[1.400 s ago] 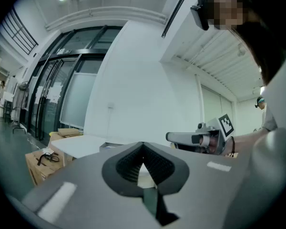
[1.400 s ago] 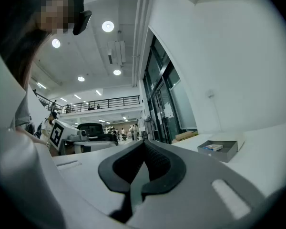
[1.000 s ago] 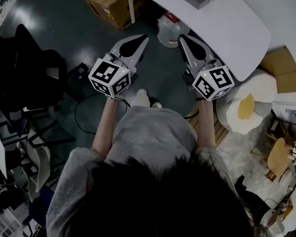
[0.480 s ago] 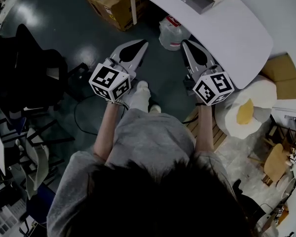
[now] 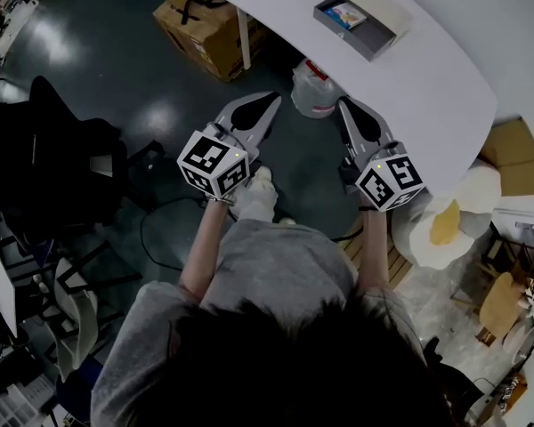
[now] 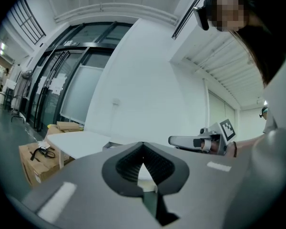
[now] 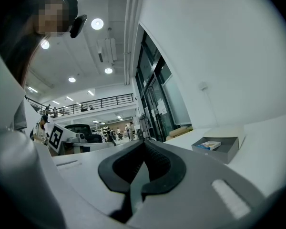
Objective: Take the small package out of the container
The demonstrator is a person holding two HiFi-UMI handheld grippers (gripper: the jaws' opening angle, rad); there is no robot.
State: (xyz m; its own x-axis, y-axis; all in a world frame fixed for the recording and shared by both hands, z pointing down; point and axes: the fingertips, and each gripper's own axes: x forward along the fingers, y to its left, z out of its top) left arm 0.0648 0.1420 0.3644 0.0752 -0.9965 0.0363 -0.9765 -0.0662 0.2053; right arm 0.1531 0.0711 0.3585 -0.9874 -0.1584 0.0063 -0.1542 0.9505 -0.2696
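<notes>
Jaws clenched, empty, on left gripper (image 5: pixel 269 102) and right gripper (image 5: pixel 346 106). Just moved closer to the near edge of the worktop (image 5: pixel 427 87); small package (image 5: pixel 347 14) inside the container (image 5: pixel 367 46), back from that edge, unreached.

Colour-wise we've got a white table (image 5: pixel 427 69) at the far right with a grey container (image 5: pixel 367 44) on it, and the small package (image 5: pixel 346 14) in there looks blue with bits of white and orange. Nearer us, the left gripper (image 5: pixel 272 100) and right gripper (image 5: pixel 344 105) are both pale grey with black ribbed jaw pads and black-and-white square markers, over a dark, glossy blue-grey floor (image 5: pixel 116 69). We also spot a brown cardboard box (image 5: pixel 200 20) far left, a black chair (image 5: pixel 44 167) on the left, and a white lump (image 5: pixel 445 219) with a yellow patch on the right.
</notes>
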